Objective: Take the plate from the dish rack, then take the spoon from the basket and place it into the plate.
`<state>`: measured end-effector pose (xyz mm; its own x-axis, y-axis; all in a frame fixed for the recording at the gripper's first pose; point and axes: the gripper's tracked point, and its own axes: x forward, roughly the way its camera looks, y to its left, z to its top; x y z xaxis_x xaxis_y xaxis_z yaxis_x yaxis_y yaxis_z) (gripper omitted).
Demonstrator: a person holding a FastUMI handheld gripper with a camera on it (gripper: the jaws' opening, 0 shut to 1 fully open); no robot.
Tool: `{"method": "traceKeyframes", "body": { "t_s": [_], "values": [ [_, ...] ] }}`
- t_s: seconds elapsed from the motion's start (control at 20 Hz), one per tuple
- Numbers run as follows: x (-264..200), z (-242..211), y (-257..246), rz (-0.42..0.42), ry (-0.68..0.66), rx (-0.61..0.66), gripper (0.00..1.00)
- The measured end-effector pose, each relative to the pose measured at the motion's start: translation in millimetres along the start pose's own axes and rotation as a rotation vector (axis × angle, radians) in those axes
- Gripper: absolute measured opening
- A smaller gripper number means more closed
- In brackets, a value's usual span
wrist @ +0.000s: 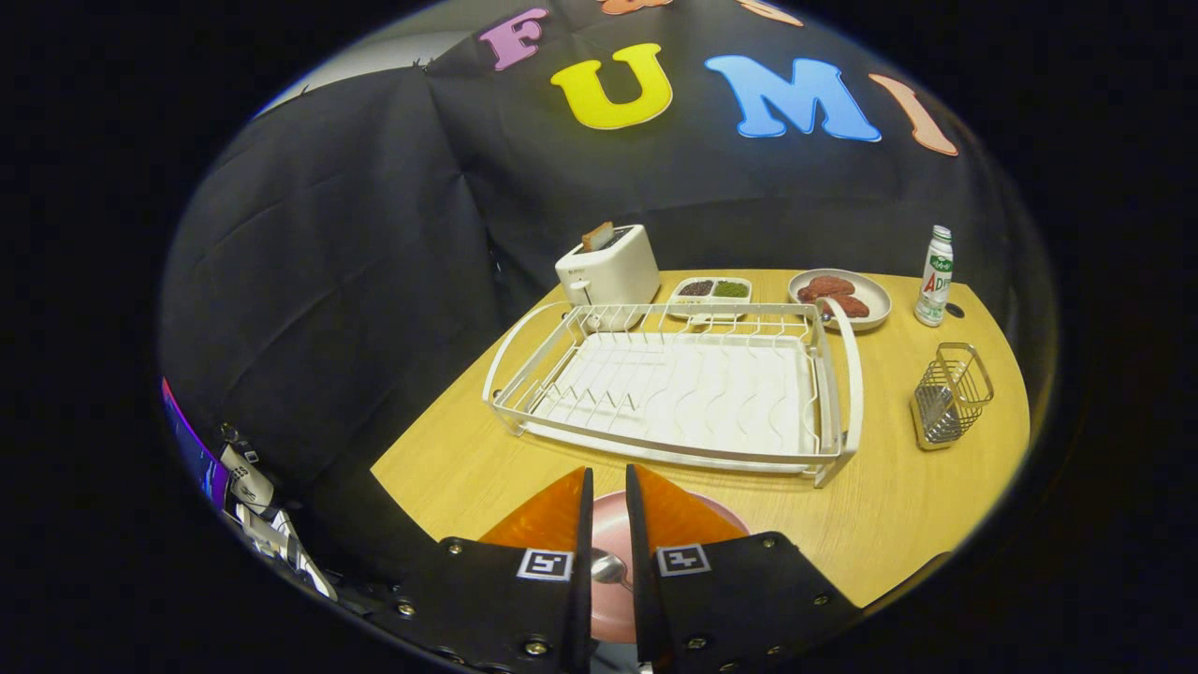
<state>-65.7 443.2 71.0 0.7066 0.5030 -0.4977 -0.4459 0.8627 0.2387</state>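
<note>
With my claw (608, 510) nearly closed on the spoon (608, 568) over the pink plate (721, 510) just in front of the empty dish rack (674, 384), I judge only the release remains, the wire basket (950, 395) being empty.

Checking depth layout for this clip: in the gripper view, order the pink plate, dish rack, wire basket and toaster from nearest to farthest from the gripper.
1. Pink plate: under the gripper, its nearly closed fingers over a spoon.
2. Dish rack: just ahead of the fingers.
3. Wire basket: ahead, off to the right of the rack.
4. Toaster: beyond the rack's far left corner.
</note>
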Motion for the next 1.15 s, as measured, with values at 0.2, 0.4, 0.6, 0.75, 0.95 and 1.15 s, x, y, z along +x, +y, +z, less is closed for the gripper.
{"method": "traceKeyframes", "body": {
  "t_s": [0.2, 0.4, 0.6, 0.75, 0.95, 1.15],
  "values": [
    [-31, 38, -25, -0.056, -0.135, -0.020, 0.18],
    [-85, 102, -61, -0.156, -0.336, -0.064, 0.18],
    [-140, 166, -98, -0.255, -0.521, -0.106, 0.18],
    [-180, 198, -121, -0.319, -0.616, -0.144, 0.18],
    [-215, 215, -145, -0.376, -0.682, -0.154, 0.18],
    [-226, 213, -162, -0.405, -0.694, -0.117, 0.18]
  ]
}}
